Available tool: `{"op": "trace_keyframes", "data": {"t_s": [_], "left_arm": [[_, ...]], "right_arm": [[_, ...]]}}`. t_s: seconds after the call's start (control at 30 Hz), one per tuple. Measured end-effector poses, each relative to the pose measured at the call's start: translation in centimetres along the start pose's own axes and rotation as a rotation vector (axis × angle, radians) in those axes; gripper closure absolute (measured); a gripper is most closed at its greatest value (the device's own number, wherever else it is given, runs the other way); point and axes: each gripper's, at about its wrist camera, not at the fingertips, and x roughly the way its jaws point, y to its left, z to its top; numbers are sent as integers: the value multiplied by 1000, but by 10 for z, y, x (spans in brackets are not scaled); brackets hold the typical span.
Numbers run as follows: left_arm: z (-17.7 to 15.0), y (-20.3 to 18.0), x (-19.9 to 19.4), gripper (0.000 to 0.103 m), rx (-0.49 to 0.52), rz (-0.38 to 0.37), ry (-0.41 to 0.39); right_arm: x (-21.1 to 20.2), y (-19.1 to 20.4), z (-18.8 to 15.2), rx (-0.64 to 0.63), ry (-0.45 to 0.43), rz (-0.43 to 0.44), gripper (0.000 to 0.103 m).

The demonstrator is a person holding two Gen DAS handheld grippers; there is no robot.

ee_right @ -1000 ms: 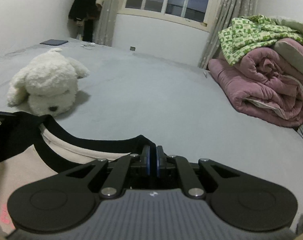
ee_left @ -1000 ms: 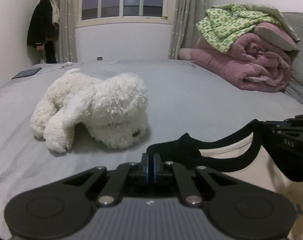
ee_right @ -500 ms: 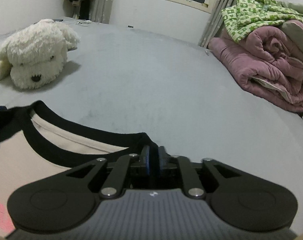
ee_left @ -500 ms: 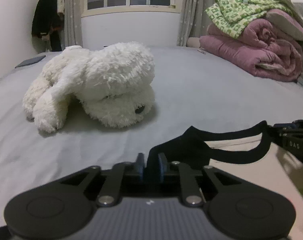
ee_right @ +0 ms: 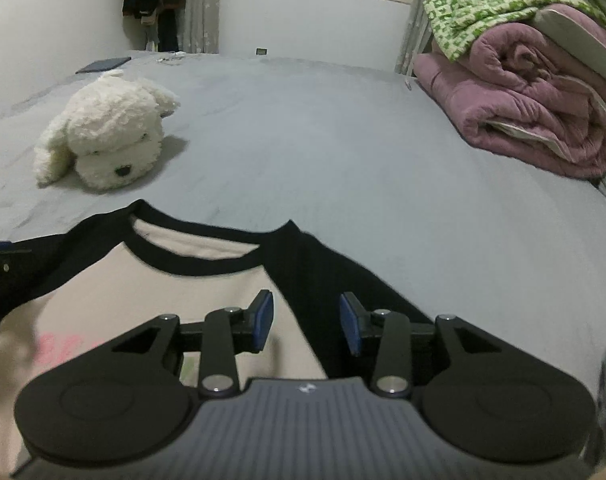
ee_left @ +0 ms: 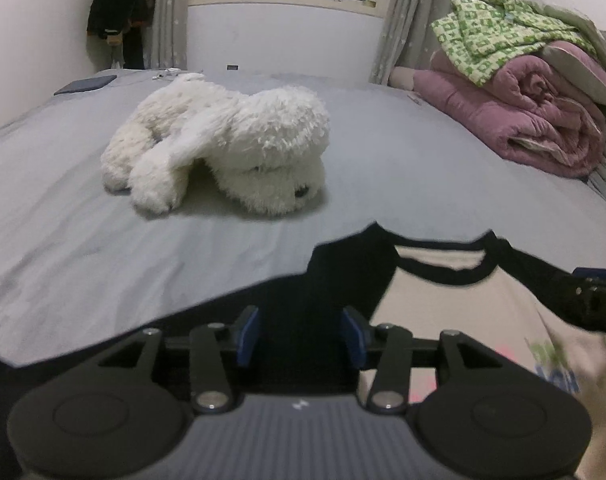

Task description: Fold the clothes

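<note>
**Shirt position relative to grippers**

The shirt (ee_right: 175, 280) lay flat on the bed (ee_right: 343, 160), collar toward frame top. The left gripper (ee_left: 299, 336) and right gripper (ee_right: 305, 322) stood wide apart, empty, each over a black shoulder, equally near.

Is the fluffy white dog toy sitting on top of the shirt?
No, the white dog toy lies on the grey bed, apart from the shirt.
</note>
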Motion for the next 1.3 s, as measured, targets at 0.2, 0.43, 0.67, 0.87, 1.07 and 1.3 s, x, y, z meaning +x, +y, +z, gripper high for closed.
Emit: {"op": "trace_keyframes", "data": {"t_s": [0.2, 0.43, 0.67, 0.87, 1.07, 1.3], "left_arm": [[-21, 12, -32, 56, -49, -59, 56], [-54, 20, -54, 56, -49, -128, 105], [-74, 34, -58, 61, -108, -210, 90], [-78, 49, -45, 68, -210, -255, 70], [-76, 53, -39, 68, -268, -244, 51], [-72, 56, -33, 73, -336, -221, 32]], "right_arm": [[-36, -5, -22, 49, 23, 19, 62], [-73, -11, -54, 88, 46, 49, 62], [-113, -21, -91, 158, 48, 60, 62], [-129, -45, -112, 318, 27, 69, 62], [-103, -54, -119, 356, 57, 42, 62], [-92, -51, -118, 252, 38, -73, 97]]}}
